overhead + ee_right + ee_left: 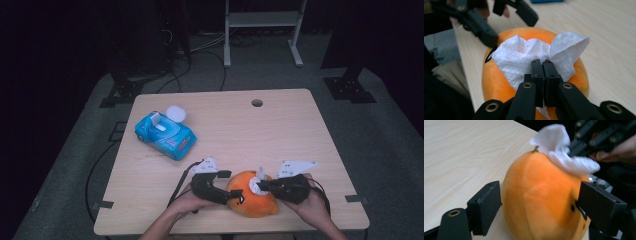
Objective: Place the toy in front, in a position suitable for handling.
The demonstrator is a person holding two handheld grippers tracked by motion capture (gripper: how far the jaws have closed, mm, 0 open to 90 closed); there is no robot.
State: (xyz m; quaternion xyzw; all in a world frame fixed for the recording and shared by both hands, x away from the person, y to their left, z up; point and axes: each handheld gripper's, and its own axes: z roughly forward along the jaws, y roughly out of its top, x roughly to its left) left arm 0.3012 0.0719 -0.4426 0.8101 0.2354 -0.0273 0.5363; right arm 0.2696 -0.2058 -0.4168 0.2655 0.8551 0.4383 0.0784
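Orange plush toy (252, 200) at the table's (240, 130) near edge, its underside hidden, left gripper (537, 207) spread wide around it, pads seemingly just clear, right gripper (543, 67) pinched tight on a white tissue (529, 56) atop it, blue wipes pack (165, 134) far left.

Fuzzy orange plush toy (541, 200); crinkled white paper tissue (529, 55); matt pale wood table (280, 130).

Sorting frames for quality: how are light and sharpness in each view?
High view: dim, dark surroundings, table lit. Left gripper view: bright, plush slightly blurred, wipe washed out. Right gripper view: sharp on the wipe, background soft.
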